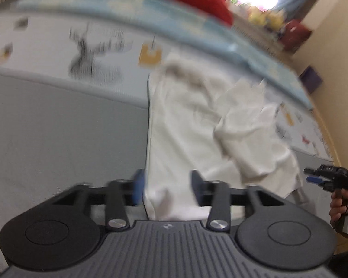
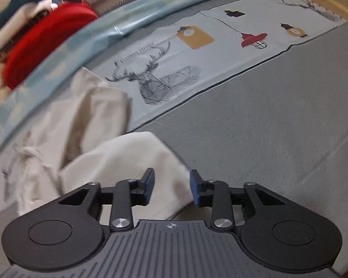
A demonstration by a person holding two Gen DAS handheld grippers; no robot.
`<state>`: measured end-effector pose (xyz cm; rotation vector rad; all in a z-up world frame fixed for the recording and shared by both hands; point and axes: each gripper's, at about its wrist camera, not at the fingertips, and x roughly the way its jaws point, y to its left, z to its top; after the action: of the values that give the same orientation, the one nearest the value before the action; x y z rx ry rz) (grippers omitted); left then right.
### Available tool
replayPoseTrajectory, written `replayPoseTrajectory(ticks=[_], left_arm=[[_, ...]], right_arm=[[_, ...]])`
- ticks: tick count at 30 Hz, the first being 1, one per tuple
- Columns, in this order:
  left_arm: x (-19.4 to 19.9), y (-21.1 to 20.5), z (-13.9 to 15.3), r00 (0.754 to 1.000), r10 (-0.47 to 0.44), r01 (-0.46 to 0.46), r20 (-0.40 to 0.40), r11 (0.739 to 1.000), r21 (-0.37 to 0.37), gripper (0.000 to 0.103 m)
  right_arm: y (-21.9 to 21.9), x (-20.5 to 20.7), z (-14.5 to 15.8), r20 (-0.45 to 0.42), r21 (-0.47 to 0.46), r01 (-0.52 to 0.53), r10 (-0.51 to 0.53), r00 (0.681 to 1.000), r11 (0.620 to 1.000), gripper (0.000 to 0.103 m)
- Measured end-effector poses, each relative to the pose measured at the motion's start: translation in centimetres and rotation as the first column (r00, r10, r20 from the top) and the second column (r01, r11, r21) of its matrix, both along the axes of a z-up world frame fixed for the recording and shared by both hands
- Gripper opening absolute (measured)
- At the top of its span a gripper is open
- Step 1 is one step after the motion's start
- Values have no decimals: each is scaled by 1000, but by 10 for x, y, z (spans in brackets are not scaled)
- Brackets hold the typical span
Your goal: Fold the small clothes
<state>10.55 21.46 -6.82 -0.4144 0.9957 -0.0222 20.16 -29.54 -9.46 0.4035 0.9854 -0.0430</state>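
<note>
We see a white garment (image 1: 185, 125) lying crumpled on a grey bed sheet (image 1: 65, 125), its far end reaching onto the pale printed band with the deer (image 2: 155, 81) and the hanging lamps. In the left wrist view (a blurred one) the left gripper (image 1: 167, 186) has its jaws parted with the garment's near edge between them; the cloth fills the gap, yet the fingers stand clear on either side, so we read them as open rather than clamped. One long edge of the garment runs straight away from that gripper, and a looser bundle of white cloth is heaped toward the right side.

At the far right of the same view a hand (image 1: 342, 205) holds the right gripper (image 1: 313, 176), just beside the garment's right edge; its blue pads look close together there, though it is too small to judge.

The right wrist view settles it: the right gripper (image 2: 171, 185) has its jaws apart, and a folded corner of the garment (image 2: 127, 162) lies under and between them, not pinched. A red cloth (image 2: 46, 39) sits beyond the light blue blanket (image 2: 99, 39) at the back.
</note>
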Motion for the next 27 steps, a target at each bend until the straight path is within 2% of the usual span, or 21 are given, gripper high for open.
replayPoseTrajectory(ticks=[2, 5, 8, 9, 10, 11, 12, 13, 14, 17, 20, 23, 25, 27], left_arm=[[14, -10, -17, 995, 3, -3, -102, 1000, -2, 52], [27, -16, -37, 980, 8, -18, -198, 999, -45, 52], [32, -21, -58, 948, 26, -29, -318, 1000, -4, 51], [32, -22, -59, 945, 18, -14, -327, 1000, 17, 50], [34, -25, -57, 946, 5, 7, -324, 999, 35, 50], [35, -27, -55, 949, -9, 24, -314, 999, 43, 49], [34, -28, -55, 950, -20, 36, -312, 998, 46, 44], [34, -30, -56, 949, -33, 53, -314, 997, 55, 23], [33, -33, -56, 946, -51, 82, -320, 993, 85, 8], [27, -39, -47, 955, -74, 121, -288, 981, 149, 6], [17, -45, -28, 971, -99, 139, -217, 973, 182, 5], [2, -54, -11, 973, -148, 193, -178, 942, 275, 5], [-8, -61, -7, 963, -194, 251, -186, 895, 368, 5], [-15, -58, -7, 954, -223, 279, -198, 902, 329, 5]], right_arm=[[-3, 9, -8, -4, -17, 3, -3, 1000, 1000, 44], [-8, 20, -23, -20, 44, -17, 18, 1000, 999, 47], [0, 26, -35, -43, 71, -96, 99, 994, 993, 47], [5, 27, -38, -50, 55, -117, 120, 992, 992, 47], [10, 26, -38, -57, 32, -135, 137, 989, 990, 39], [14, 26, -37, -57, 9, -151, 151, 987, 989, 22], [16, 26, -36, -57, -4, -169, 169, 984, 986, 11], [16, 25, -34, -57, -1, -179, 179, 982, 984, 3], [15, 24, -30, -55, -2, -184, 183, 982, 983, 3], [2, 12, -5, 12, -19, -173, 173, 985, 985, 2], [-21, -8, 25, 79, 7, -135, 134, 988, 991, 1], [-46, -37, 54, 134, 12, -104, 102, 986, 994, 0], [-64, -57, 67, 117, -23, -74, 76, 990, 997, 0], [-79, -70, 61, 39, -41, -82, 84, 996, 996, 0]])
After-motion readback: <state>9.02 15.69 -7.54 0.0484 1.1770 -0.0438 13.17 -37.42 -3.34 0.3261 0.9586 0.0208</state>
